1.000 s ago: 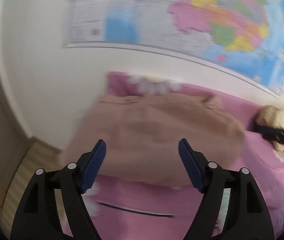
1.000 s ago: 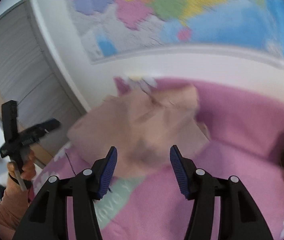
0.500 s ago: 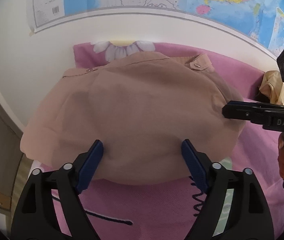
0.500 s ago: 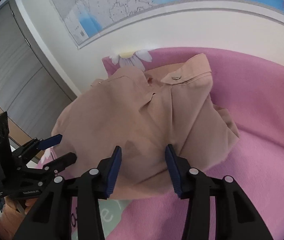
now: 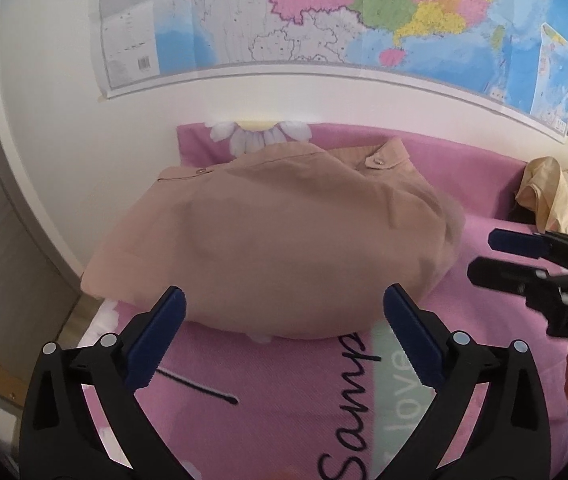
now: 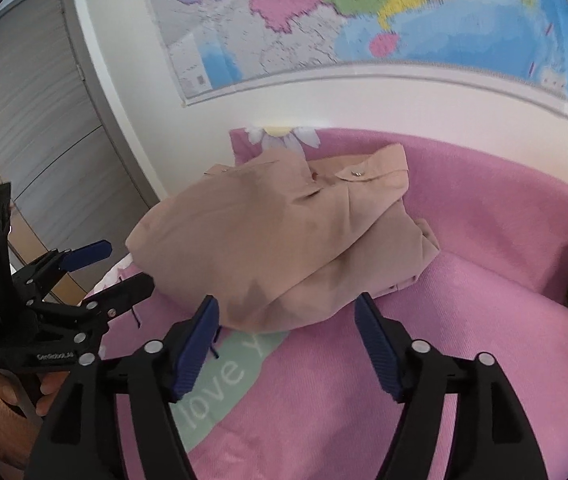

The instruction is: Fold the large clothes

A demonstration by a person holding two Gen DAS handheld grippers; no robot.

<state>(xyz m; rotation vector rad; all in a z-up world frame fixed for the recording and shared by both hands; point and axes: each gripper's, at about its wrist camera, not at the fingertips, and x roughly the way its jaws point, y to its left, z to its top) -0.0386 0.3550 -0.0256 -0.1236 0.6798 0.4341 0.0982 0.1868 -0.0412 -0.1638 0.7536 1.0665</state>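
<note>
Now two tongs are showing and one folded tan garment [image 5: 284, 240], which is lying on the pink bed cover [image 5: 284, 420] close to the wall, under one wall map [image 5: 324, 20]. The left tongs [image 5: 284, 328] are standing wide apart just short of the garment's near edge with nothing between the pads; their jaws have just been opening. The right tongs [image 6: 286, 332] are standing open too, empty, at the near edge of the fold, and have just been opening as well.

Only the left wrist view is showing the second garment, a pale yellow one [image 5: 560, 196], lying far right on the bed. Only the right wrist view is showing the grey door [image 6: 44, 120] and the orange sleeve [image 6: 0, 436] behind the left tongs.

Half a second ago both tongs were sitting over the tan cloth's edge; both are now backed off it, and the garment is resting free.
</note>
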